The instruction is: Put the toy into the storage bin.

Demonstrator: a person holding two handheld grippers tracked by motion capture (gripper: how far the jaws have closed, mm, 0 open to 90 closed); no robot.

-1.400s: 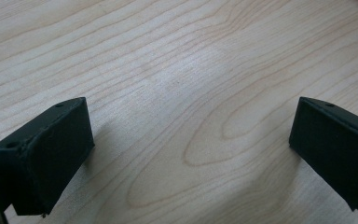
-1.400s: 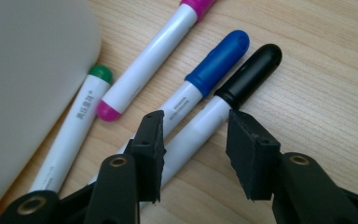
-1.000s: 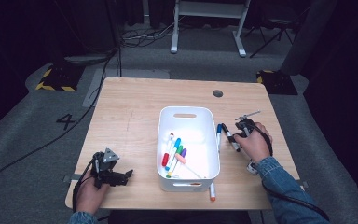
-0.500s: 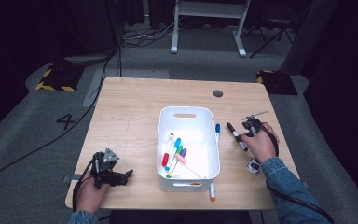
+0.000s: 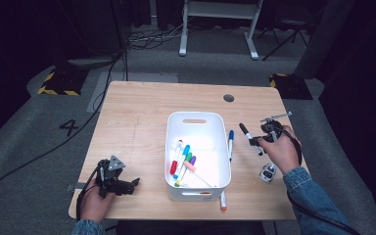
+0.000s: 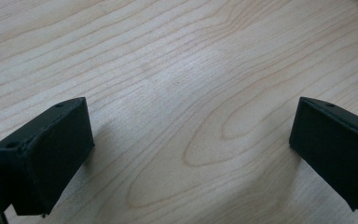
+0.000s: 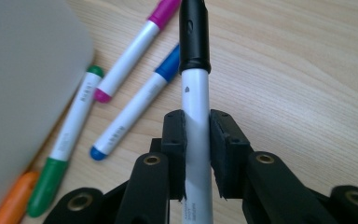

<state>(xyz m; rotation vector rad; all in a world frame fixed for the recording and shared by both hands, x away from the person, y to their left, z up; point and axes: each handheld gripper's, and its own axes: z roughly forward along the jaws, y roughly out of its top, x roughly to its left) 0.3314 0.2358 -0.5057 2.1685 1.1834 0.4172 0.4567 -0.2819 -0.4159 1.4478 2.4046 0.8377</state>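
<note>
A wooden desk carried a white bin at its middle, the landmark here.

Hard to make out: the markers inside the bin overlapped, so their count was uncertain, roughly five, with red, blue, green, purple and pink caps. A small grey object lay right of the bin, near the person's right wrist; what it was could not be told. In the right tool view the bin was a blurred grey edge cut off at the left, and an orange marker was cut off at the bottom corner.

Counted outside the bin in the high view: one blue-capped marker lying just right of the bin, one orange-tipped marker by the bin's near right corner, and one black-capped marker held up. The right tool view showed four markers on the desk: magenta, blue, green and orange.

The right tool, right of the bin, had its pads pinching the white barrel of the black-capped marker, cap pointing away. The left tool, well left of the bin near the desk's front edge, had its jaws spread wide over bare wood.

Compared with a second before, the right tool had closed on the marker and lifted it off the desk; the left tool had stayed put.
</note>
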